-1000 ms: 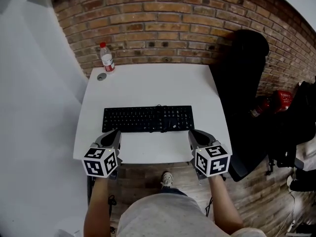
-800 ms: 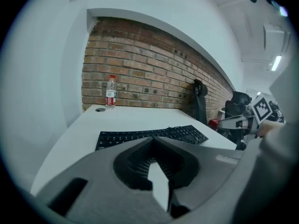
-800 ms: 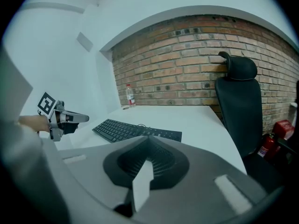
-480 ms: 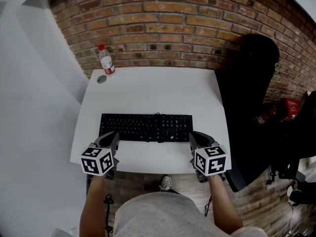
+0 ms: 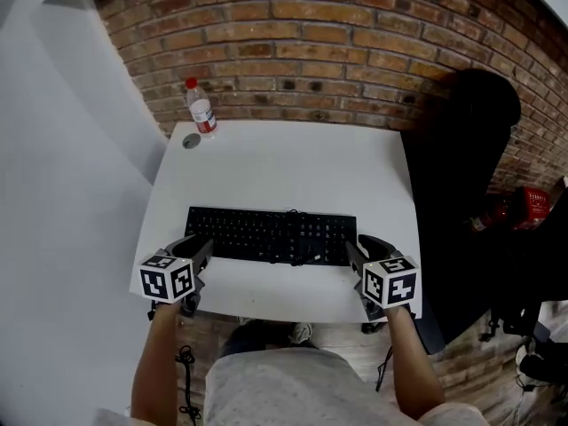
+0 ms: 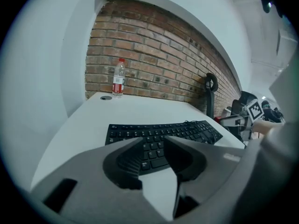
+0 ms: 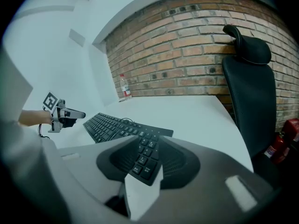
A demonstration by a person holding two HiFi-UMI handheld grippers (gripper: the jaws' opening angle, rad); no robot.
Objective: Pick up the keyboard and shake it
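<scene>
Black flat plastic keyboard (image 5: 271,235) is lying on the white table (image 5: 284,158), and I'm opening my left gripper (image 5: 201,248) and right gripper (image 5: 353,250) at its near corners, gripping nothing.

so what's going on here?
A person stands at the near edge of a white table with a gripper in each hand. The left gripper is at the left end of the black keyboard and the right gripper at its right end. Both sets of jaws are opening, and neither presses on the keyboard. It lies flat on the table, not yet lifted. A water bottle stands at the far left corner.
</scene>
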